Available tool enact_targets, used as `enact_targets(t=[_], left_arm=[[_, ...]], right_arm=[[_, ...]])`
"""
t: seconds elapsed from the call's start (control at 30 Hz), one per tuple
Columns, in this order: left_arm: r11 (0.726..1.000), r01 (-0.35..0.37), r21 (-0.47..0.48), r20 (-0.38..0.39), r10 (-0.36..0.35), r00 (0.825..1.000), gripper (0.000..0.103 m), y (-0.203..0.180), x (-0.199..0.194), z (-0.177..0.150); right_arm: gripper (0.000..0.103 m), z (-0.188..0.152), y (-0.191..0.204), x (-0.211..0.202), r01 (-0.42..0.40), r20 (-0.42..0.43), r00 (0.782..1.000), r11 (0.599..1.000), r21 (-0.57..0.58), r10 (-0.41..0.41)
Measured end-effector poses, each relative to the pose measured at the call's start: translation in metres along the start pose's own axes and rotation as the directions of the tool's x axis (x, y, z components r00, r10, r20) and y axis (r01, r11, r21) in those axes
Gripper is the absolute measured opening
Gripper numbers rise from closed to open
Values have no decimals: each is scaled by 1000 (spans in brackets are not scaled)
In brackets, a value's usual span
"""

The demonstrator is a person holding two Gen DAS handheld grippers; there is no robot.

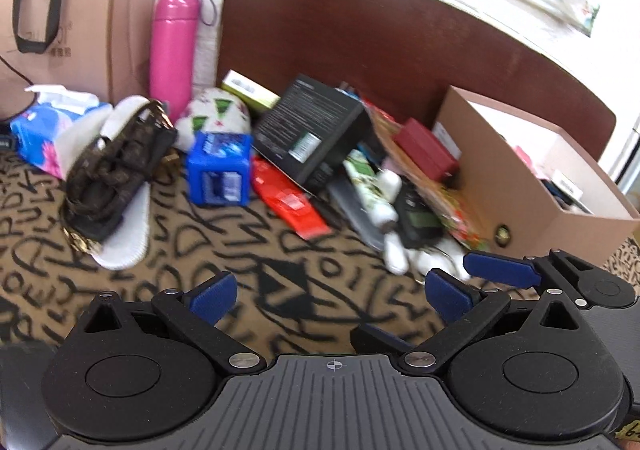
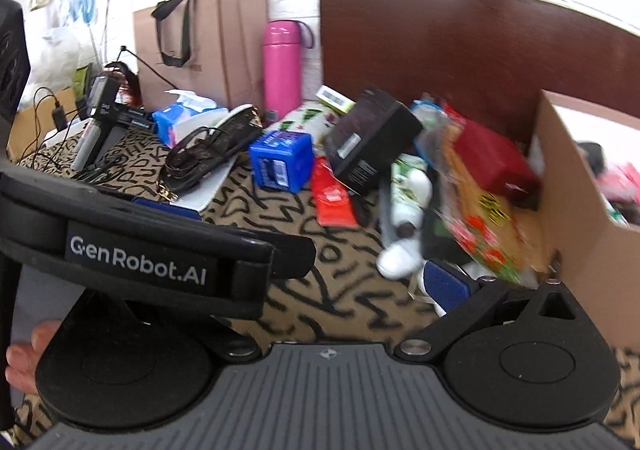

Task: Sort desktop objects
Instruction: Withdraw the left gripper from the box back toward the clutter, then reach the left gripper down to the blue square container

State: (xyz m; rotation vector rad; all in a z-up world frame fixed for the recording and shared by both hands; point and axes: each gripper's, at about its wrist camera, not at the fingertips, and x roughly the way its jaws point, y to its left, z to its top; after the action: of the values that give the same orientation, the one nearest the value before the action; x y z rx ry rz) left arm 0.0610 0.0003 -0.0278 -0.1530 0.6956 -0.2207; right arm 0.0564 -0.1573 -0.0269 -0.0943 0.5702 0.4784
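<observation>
Left wrist view: the left gripper [image 1: 332,296] hovers with blue-padded fingers [image 1: 214,296] spread wide and empty above the letter-patterned cloth on the table [image 1: 248,270]. Beyond lie a blue plastic cube [image 1: 220,169], a glossy black box [image 1: 308,129] and an open cardboard box [image 1: 560,185].

Right wrist view: the right gripper [image 2: 320,282] has one blue finger pad [image 2: 444,284] visible beside a white bottle [image 2: 408,201]; its spread cannot be told.

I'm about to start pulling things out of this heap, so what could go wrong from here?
1. The black box leans tilted on other items; pulling the red packet beneath may topple it.
2. The left gripper and right gripper sit close together, so they could collide.
3. The white bottle lies on its side and may roll.
</observation>
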Motion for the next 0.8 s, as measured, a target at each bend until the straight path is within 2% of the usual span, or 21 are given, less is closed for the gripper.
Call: enact_targets(t=[0.27, 0.5, 0.8], left_arm=[[999, 31, 13, 31, -31, 999, 103, 40, 18, 32], [997, 72, 21, -7, -72, 997, 103, 65, 58, 53], [996, 84, 35, -11, -84, 996, 103, 80, 90, 73]], right_arm=[[102, 22, 11, 46, -42, 3, 999, 998, -38, 42], [100, 36, 16, 85, -60, 2, 998, 994, -96, 60], [88, 52, 6, 124, -90, 7, 996, 992, -88, 91]])
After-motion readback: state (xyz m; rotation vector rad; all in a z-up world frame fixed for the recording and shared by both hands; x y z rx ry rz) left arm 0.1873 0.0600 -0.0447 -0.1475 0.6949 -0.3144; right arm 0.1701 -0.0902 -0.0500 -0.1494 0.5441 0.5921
